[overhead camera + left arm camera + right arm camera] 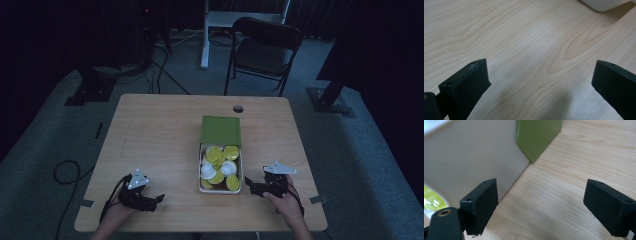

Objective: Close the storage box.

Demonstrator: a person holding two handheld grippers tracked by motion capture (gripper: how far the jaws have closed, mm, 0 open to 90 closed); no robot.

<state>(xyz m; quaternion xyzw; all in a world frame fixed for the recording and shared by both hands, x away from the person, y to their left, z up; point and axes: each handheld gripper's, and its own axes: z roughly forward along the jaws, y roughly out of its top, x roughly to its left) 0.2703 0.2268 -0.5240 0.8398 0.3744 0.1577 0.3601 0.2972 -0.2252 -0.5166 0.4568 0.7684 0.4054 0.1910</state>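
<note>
right gripper [541,202] fingers [480,202] spread, empty, low over the worktop [579,157], just beside the box [220,189] near-right wall | left gripper [539,85] fingers [465,85] spread, empty, over bare wood, well left of box | box mid-worktop, filled with yellow-green and white capsules [220,162], green lid [220,130] raised at far end

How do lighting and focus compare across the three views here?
High view: dim and underexposed, the room beyond the table nearly black, the box of capsules still readable. Left gripper view: bright, wood grain sharp, the left hand-held gripper casting a soft shadow. Right gripper view: bright, but the close box wall is blurred, out of focus.
</note>
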